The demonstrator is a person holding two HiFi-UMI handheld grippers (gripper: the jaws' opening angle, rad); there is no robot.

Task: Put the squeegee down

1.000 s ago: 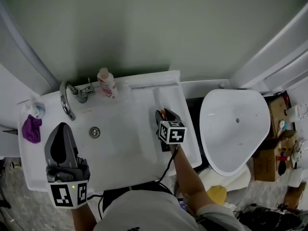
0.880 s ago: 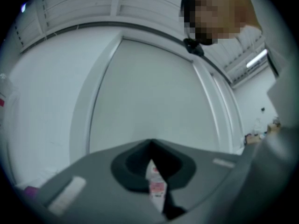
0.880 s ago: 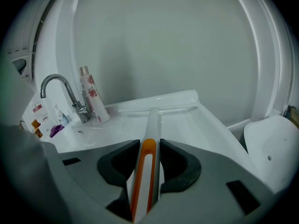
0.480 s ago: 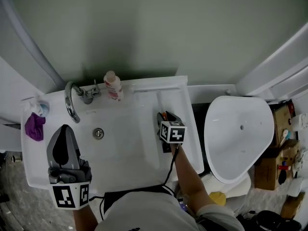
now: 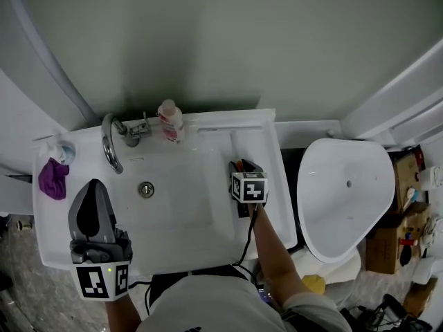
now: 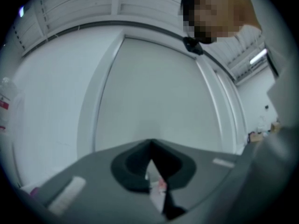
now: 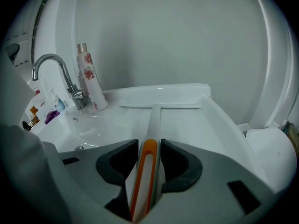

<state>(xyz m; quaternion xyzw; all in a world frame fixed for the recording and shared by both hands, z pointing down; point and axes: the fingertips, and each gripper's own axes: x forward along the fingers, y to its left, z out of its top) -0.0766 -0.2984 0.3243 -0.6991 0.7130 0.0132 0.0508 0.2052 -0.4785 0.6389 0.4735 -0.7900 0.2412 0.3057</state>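
The squeegee (image 7: 148, 162) has a grey handle with an orange stripe, and its white blade (image 7: 159, 105) lies across the back of the sink's right ledge. My right gripper (image 7: 149, 146) points down along the handle. Its jaws have just been opening; the handle lies between the pads with a thin gap. In the head view the right gripper (image 5: 239, 167) sits over that ledge, the orange of the squeegee (image 5: 239, 164) showing at its tip. My left gripper (image 5: 93, 184) hovers at the sink's front left, fingertips together and empty. The left gripper (image 6: 149, 143) faces a pale wall.
The white sink (image 5: 62, 254) carries a chrome faucet (image 5: 111, 147), a pink-labelled bottle (image 5: 171, 120) and a purple cloth (image 5: 53, 177) at its left corner. A white toilet (image 5: 346, 185) stands right of it. Cardboard boxes (image 5: 398, 227) crowd the floor at far right.
The head view has shifted slightly, so the sink sits further right. The right gripper stays over the sink's right ledge with the squeegee. The left gripper has not moved.
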